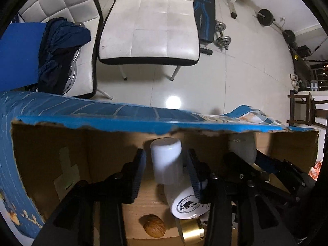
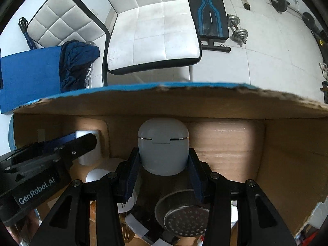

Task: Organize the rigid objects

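Left gripper point(image 1: 166, 164) jaws loose around white bottle point(image 1: 166, 160); right gripper point(image 2: 163, 164) clamped on grey case point(image 2: 163, 145), both frame centre, inside cardboard box point(image 2: 225, 106).

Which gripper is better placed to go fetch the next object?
Left, probably. The left gripper shows gaps either side of the white cylinder inside the cardboard box, so it looks free. The right gripper is clamped on the grey case.
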Tool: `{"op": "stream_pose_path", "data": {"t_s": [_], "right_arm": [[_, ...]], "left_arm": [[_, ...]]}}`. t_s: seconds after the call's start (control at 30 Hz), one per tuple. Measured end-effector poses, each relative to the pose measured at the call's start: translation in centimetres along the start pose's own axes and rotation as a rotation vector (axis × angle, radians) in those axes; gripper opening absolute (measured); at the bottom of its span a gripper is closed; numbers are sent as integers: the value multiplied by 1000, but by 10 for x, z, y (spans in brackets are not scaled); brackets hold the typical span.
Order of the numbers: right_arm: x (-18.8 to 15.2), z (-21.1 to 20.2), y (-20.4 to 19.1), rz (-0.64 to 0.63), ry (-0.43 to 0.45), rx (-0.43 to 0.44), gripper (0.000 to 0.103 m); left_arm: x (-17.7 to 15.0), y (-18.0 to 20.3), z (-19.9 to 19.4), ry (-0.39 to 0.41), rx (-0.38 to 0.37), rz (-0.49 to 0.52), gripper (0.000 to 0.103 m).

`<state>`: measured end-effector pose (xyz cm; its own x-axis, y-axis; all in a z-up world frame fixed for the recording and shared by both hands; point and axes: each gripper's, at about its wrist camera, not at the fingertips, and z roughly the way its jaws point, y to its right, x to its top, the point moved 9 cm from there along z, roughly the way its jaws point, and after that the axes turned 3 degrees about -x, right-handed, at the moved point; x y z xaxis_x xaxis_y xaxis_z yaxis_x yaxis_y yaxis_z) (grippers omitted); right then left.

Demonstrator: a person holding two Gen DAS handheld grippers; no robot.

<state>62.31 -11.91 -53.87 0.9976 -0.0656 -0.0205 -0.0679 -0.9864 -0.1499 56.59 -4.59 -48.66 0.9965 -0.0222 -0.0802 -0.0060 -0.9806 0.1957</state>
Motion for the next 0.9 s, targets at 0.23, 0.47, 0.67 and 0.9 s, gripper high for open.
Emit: {"op": "stream_pose_path", "data": {"t_s": [0.23, 0.47, 0.67, 0.9], "right_arm": [[-5, -7, 1, -10, -2, -23, 64], [-26, -43, 5, -38, 26, -64, 97], [-63, -72, 7, -33, 64, -73, 103], [-119, -105, 7, -22, 117, -100, 103]], "left_arm": [[-8, -2, -26, 51, 0, -10, 48], [-27, -5, -74, 184, 79, 48, 97], [-63, -6, -102, 241, 74, 54, 101], [-115, 1, -136, 310, 56, 57, 101]]}}
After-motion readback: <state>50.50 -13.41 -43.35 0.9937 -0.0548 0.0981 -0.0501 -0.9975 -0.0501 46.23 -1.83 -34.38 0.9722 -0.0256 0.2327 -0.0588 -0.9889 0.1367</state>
